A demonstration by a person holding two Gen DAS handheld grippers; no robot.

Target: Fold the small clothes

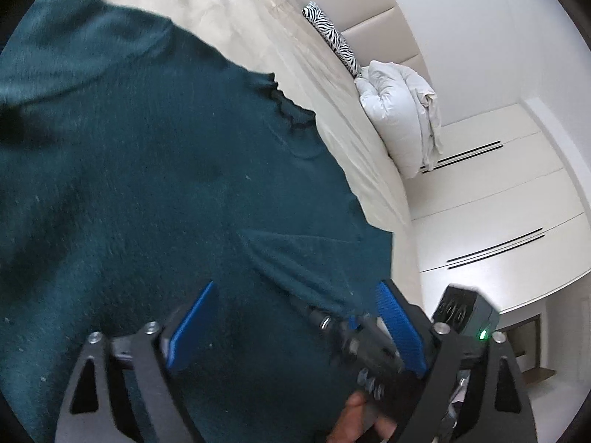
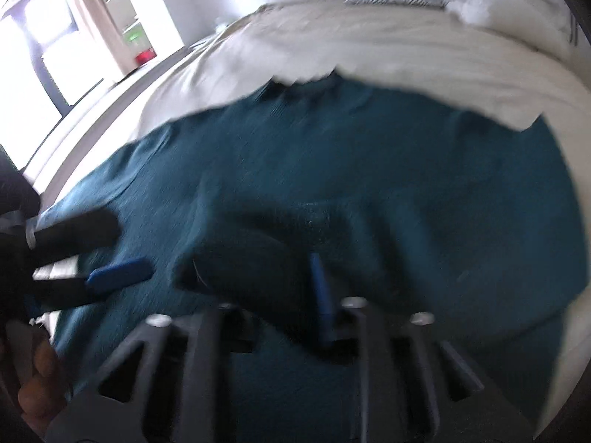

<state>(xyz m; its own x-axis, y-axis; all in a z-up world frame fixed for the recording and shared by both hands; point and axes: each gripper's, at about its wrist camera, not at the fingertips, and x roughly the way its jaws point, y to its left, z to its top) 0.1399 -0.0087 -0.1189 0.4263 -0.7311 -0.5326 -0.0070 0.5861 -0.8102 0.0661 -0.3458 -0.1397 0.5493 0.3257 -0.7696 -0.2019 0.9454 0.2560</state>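
in your left wrist view the teal knit sweater [image 1: 155, 170] lies spread over the cream bedspread [image 1: 258, 29], which gives you a broad, soft, flat surface to fold on, and its frilled dark edge [image 1: 291, 110] faces the headboard. your left gripper [image 1: 291, 328] stands released, its blue pads [image 1: 192, 328] spread wide just above the knit with nothing pinched between them; it looks poised to steady or catch the near part of the cloth. the right gripper's body [image 1: 373, 343] and a hand [image 1: 365, 421] cross in front of the right pad, so the two tools are working the same corner. a white duvet [image 1: 399, 118] and a zebra-print pillow [image 1: 332, 37] are pushed to the head of the bed, well apart from the sweater, probably to keep the folding area free. in your right wrist view the picture is blurred. a fold of the sweater [image 2: 258, 258] is raised in front of the right gripper [image 2: 273, 295]; only one blue pad [image 2: 319, 288] shows, with the fold covering the other side, so i cannot tell whether it is clenched on the cloth or loose. the left gripper [image 2: 92, 254] comes in from the left edge, its blue pad [image 2: 118, 273] low over the knit near that fold. the folding seems to be at an early stage.
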